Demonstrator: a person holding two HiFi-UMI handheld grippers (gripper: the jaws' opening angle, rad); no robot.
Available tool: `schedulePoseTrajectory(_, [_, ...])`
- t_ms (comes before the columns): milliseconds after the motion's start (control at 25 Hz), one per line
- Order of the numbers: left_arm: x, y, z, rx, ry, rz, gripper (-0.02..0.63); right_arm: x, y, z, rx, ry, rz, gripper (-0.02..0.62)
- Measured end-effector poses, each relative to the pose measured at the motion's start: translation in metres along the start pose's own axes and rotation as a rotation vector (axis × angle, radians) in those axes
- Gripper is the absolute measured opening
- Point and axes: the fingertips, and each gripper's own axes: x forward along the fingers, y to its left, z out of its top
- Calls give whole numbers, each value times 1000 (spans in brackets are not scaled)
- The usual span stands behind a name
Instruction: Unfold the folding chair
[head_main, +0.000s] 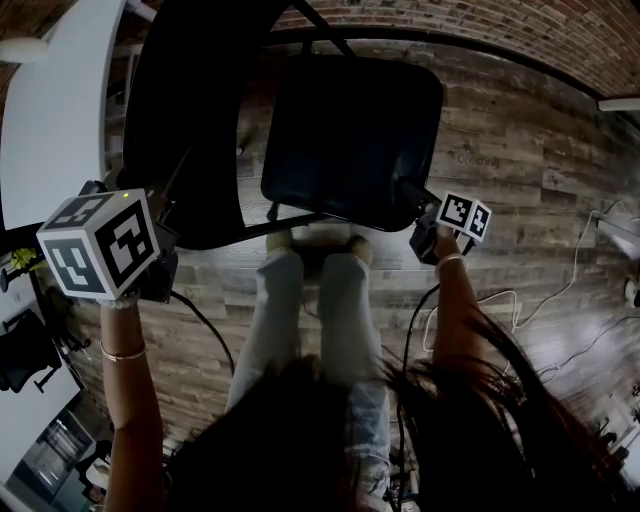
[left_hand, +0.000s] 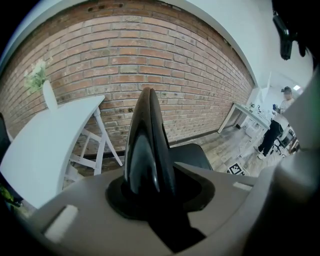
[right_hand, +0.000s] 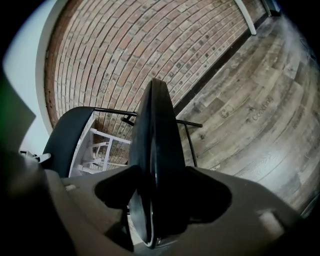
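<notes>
The black folding chair stands in front of me on the wood floor. Its seat (head_main: 350, 130) lies nearly flat at the centre of the head view, and its backrest (head_main: 190, 110) rises at the left. My left gripper (head_main: 172, 232) is shut on the backrest's edge (left_hand: 147, 145), which fills the gap of that gripper (left_hand: 150, 192). My right gripper (head_main: 420, 208) is shut on the seat's near right corner. In the right gripper view the seat's edge (right_hand: 157, 150) runs up between the jaws of the gripper (right_hand: 155, 202), with the backrest (right_hand: 65, 137) at the left.
A white table (head_main: 50, 110) stands at the left by the brick wall (head_main: 470, 25), with a small plant (left_hand: 37, 80) on it. White cables (head_main: 580, 265) trail over the floor at the right. My legs (head_main: 320, 320) are close behind the chair. A person (left_hand: 277, 132) stands far off.
</notes>
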Motion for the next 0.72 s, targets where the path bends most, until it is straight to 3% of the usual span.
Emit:
schedulePoseTrajectory(320, [1,0,-1,1,4,-2,120,-2,-3,-1,1,-15,-30,298])
schedulePoseTrajectory(720, [6,7,-8,-11,21,-19,121,-13,-13,-7,-26,-44,-163,304])
